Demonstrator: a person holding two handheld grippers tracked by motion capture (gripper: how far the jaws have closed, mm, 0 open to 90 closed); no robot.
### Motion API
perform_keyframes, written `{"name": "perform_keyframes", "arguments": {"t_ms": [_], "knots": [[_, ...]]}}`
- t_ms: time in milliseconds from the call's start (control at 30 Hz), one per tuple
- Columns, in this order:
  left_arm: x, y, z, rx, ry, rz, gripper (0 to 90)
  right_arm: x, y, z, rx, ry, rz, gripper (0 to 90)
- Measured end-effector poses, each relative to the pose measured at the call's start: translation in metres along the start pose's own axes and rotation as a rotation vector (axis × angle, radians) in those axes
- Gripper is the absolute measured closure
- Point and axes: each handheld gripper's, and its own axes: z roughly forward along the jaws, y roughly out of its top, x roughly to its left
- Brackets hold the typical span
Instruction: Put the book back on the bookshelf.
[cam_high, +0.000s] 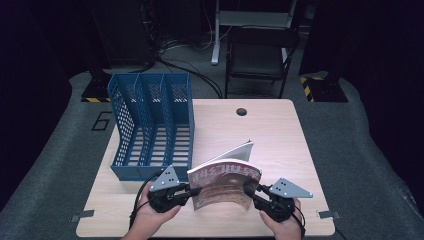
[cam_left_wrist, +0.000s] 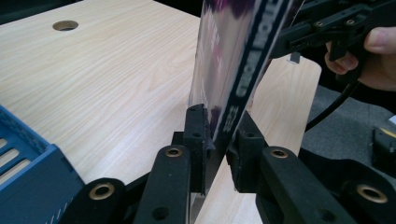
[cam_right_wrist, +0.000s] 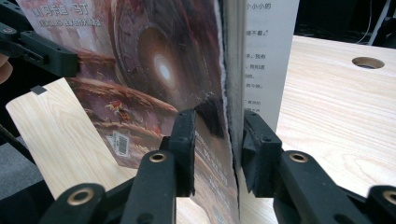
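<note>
- A magazine (cam_high: 225, 182) is held upright near the front edge of the table (cam_high: 280, 130), between the two grippers, with its lower edge close to the tabletop; whether it touches cannot be told.
- The left gripper (cam_high: 186, 191) is clenched on the spine edge; in the left gripper view the spine (cam_left_wrist: 243, 70) is seen pinched between the two black jaws.
- The right gripper (cam_high: 252, 192) is clamped on the opposite edge, where the cover (cam_right_wrist: 154, 70) and the pages are caught together; one inner page (cam_right_wrist: 266, 51) is seen standing free beyond the far jaw.
- A slip is judged likely if either grip is loosened, since the glossy cover is held only at thin edges and the magazine is bowed between the grippers.
- Tearing or creasing of the cover is judged possible if the two hands are pulled apart or twisted unevenly; a frayed page edge (cam_right_wrist: 227, 116) is already seen at the right jaws.
- The loose pages fanning toward the far side could be caught or folded if the magazine is pushed into a narrow slot.
- A blue file rack (cam_high: 152, 125) with three compartments is stood just to the left of the magazine, all compartments seen without contents.
- Its near front wall (cam_high: 150, 172) lies close to the left gripper and could be struck during a sideways move.
- A round hole (cam_high: 241, 111) is set in the table's far part, and a dark chair (cam_high: 260, 55) is placed beyond the table, well apart.
</note>
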Motion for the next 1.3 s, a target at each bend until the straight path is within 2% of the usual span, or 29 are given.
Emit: {"name": "perform_keyframes", "arguments": {"t_ms": [500, 567, 600, 633, 733, 867, 933, 1300], "knots": [[-0.003, 0.040, 0.001, 0.027, -0.052, -0.009, 64.7, -0.003, -0.003, -0.001, 0.007, -0.004, 0.007, 69.4], [-0.005, 0.050, 0.001, 0.030, -0.048, -0.011, 63.4, -0.002, -0.003, 0.000, 0.008, -0.004, 0.008, 69.4], [-0.005, 0.050, 0.001, 0.030, -0.048, -0.011, 62.8, -0.002, -0.003, 0.000, 0.009, -0.004, 0.010, 69.5], [-0.006, 0.057, 0.000, 0.050, -0.042, 0.014, 62.4, -0.002, -0.003, 0.000, 0.009, -0.003, 0.010, 70.0], [-0.008, 0.066, 0.000, 0.060, -0.047, 0.008, 60.8, -0.002, -0.003, -0.001, 0.010, -0.003, 0.007, 70.5], [-0.008, 0.074, 0.002, 0.075, -0.050, 0.018, 61.0, -0.002, -0.003, -0.001, 0.010, -0.003, 0.006, 70.6], [-0.008, 0.077, 0.003, 0.079, -0.053, 0.009, 61.5, -0.002, -0.003, -0.001, 0.010, -0.003, 0.006, 70.6], [-0.009, 0.091, 0.005, 0.110, -0.032, 0.033, 64.6, -0.003, -0.003, 0.000, 0.009, 0.002, 0.012, 71.2]]}}
